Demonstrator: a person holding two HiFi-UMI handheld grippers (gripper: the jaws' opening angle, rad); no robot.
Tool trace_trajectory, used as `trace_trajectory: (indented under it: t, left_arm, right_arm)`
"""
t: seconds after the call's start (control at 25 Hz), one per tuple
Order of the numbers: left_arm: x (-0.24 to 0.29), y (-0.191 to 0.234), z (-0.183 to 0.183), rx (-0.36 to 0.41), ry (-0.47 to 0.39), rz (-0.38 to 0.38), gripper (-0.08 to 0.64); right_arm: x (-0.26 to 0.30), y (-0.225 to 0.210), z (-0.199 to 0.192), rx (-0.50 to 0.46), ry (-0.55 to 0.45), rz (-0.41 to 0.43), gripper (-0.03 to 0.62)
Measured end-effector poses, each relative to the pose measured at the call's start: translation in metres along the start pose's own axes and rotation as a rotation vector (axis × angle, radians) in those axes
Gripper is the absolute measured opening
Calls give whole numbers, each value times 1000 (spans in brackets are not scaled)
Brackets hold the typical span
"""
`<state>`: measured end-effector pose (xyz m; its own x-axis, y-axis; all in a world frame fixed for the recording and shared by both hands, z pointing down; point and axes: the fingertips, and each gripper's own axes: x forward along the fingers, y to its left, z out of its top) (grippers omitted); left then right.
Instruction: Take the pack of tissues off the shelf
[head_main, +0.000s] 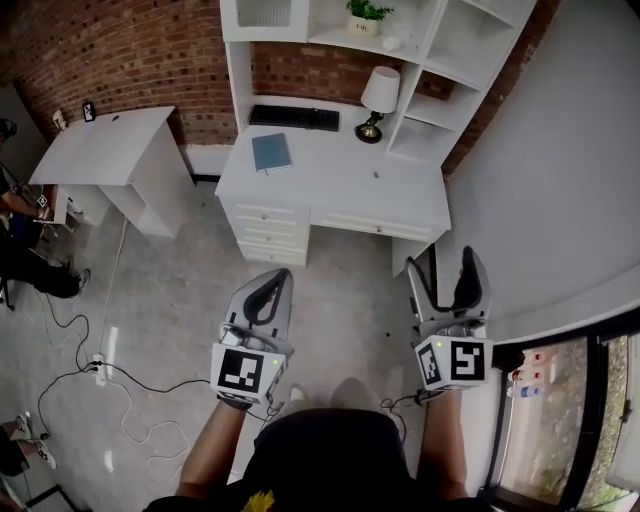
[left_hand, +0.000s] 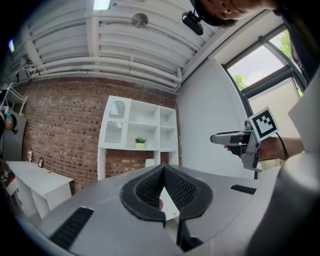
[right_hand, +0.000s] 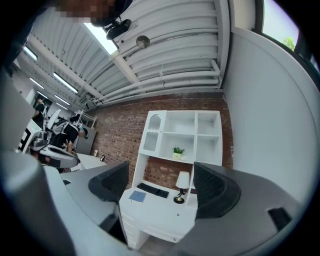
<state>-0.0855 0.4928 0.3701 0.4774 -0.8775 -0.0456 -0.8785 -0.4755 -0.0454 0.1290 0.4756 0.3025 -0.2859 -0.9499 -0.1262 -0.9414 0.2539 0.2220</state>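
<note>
1. While the person stands well back from the white desk (head_main: 330, 185), both tools are carried level in front and aimed at it. This looks like an approach, with no reach begun.
2. Tool, left gripper (head_main: 278, 278): tongs together, the dark pads meeting at their tips with nothing clamped. Probably the spare hand for this job.
3. Tool, right gripper (head_main: 443, 265): tongs wide apart, with only the distant desk showing between them. Probably made ready as the taking hand.
4. Fixture, shelf unit (head_main: 425, 100): white, standing on the rear of the desk against the brick wall. It has open compartments and one glazed compartment (head_main: 265, 12) at upper left.
5. Object sought, pack of tissues: not identified with certainty. A small pale item (head_main: 392, 43) on an upper shelf, just beside the potted plant (head_main: 368, 14), is the likeliest candidate, but it is too small to confirm.
6. Desk top: keyboard (head_main: 294, 117), blue notebook (head_main: 271, 152), lamp (head_main: 378, 95).
7. Obscured: the head view's upper edge cuts off the unit's top. The glazed compartment holds pale shapes that cannot be read.
</note>
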Motion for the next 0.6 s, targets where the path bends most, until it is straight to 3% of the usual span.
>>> trace_trajectory:
  t: [0.16, 0.4, 0.6]
  left_arm:
    - [12, 23, -11, -31, 6, -1, 5]
    - [49, 47, -24, -22, 30, 11, 5]
    - [98, 65, -15, 10, 16, 44, 5]
  right_arm:
    - [9, -17, -6, -3, 23, -63, 357]
    - [46, -42, -20, -29, 30, -85, 357]
    - [93, -79, -31, 42, -18, -99, 357]
